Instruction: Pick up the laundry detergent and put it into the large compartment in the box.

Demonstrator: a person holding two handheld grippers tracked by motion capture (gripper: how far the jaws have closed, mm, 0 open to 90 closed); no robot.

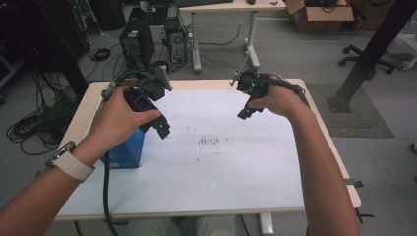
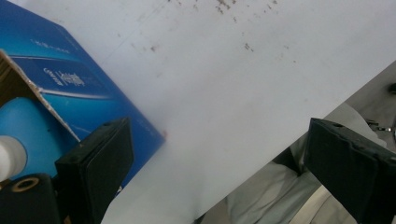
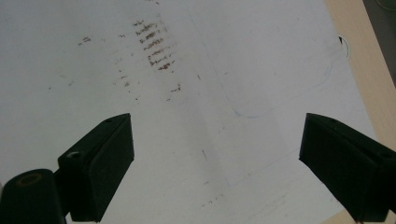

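Left gripper (image 1: 158, 112) held above the left part of the table (image 1: 231, 191), jaws spread wide and empty; right gripper (image 1: 249, 101) raised over the far right part, jaws also wide, nothing between them. Blue box (image 1: 125, 150) standing near the left edge of the white sheet (image 1: 221, 167), directly under the left hand (image 1: 120, 120), top flap open, a blue bottle with white cap (image 2: 10, 156) visible inside. Box just beside and below the left jaws, well apart from the right gripper. Long axis of the box probably upright, though partly hidden. Left gripper clearly nearer, so probably a short descent toward the open top.
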